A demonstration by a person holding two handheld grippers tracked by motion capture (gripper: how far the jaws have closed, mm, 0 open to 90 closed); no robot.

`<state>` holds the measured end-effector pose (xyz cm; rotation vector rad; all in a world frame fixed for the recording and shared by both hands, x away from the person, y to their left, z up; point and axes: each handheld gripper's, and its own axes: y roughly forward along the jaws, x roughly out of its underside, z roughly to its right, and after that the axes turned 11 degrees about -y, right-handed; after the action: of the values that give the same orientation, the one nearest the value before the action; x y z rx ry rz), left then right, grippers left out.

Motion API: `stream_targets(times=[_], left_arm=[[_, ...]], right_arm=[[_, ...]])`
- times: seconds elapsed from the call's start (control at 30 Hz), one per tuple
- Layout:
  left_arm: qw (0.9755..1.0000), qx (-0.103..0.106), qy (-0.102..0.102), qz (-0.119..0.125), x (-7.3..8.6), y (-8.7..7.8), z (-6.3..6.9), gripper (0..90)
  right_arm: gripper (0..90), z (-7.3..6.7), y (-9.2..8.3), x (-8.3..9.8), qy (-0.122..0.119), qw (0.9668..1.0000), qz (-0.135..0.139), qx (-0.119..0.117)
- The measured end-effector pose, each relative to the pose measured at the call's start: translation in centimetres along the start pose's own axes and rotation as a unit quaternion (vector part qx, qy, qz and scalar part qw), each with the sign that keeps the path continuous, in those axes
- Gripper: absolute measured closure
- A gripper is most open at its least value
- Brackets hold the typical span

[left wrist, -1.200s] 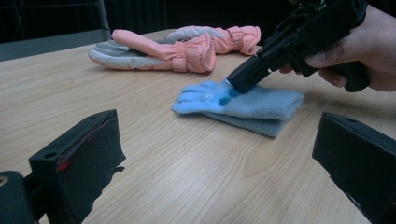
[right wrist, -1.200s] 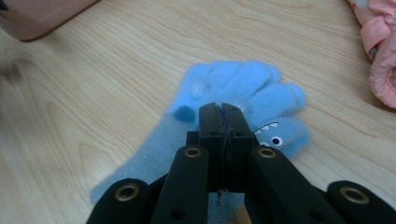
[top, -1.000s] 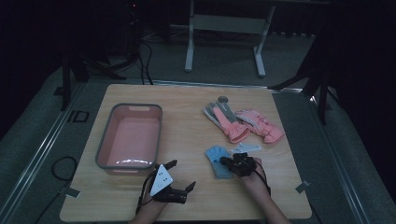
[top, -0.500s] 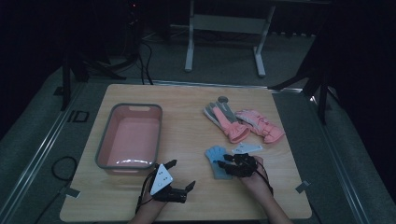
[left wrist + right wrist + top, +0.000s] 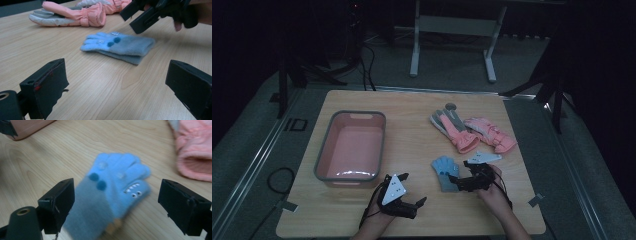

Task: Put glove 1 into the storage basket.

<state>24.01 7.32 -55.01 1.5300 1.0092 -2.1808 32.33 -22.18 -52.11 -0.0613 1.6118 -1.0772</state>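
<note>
A light blue knitted glove point(image 5: 445, 172) with dark blue dots lies flat on the wooden table point(image 5: 412, 115), fingers pointing away from me. My right gripper point(image 5: 458, 182) hovers over its cuff end. Its jaws have just been opening and now stand wide on either side of the blue glove point(image 5: 112, 187) without pressing on it. The right gripper point(image 5: 140, 15) hangs just above the glove point(image 5: 117, 46) in the left gripper view. My left gripper point(image 5: 413, 189) rests near the front edge, open with nothing between its jaws point(image 5: 117, 75).
A pink tub point(image 5: 352, 116) stands on the left half of the table. Two pink and grey gloves point(image 5: 457, 130) point(image 5: 489, 132) lie at the back right, beyond the blue one. Bare wood separates the tub from the gloves.
The right gripper's jaws have spread apart over the blue glove, which now lies free on the table. Both hands have stayed where they were.
</note>
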Motion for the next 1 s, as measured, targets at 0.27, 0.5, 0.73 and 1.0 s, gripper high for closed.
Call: stream_targets(times=[0.27, 0.5, 0.73, 1.0], left_arm=[[0.9967, 0.071, -0.030, -0.027, -1.4, 1.0, 0.6, 6.7], [0.9934, 0.095, 0.028, -0.058, -2.6, 3.3, 2.0, 14.4], [0.9826, 0.110, 0.126, -0.081, -3.7, 6.3, 3.3, 20.1], [0.9654, 0.108, 0.208, -0.114, -3.9, 8.5, 3.5, 33.9]], right_arm=[[13.7, 1.0, -1.9, 0.1, 0.048, 0.9988, -0.001, -0.003], [16.0, 1.3, -1.4, 0.0, 0.068, 0.9973, -0.001, -0.026], [46.2, 1.9, -0.5, -0.4, 0.077, 0.9965, -0.014, -0.028], [40.0, 2.7, 1.7, -0.7, 0.109, 0.9934, -0.025, -0.027]])
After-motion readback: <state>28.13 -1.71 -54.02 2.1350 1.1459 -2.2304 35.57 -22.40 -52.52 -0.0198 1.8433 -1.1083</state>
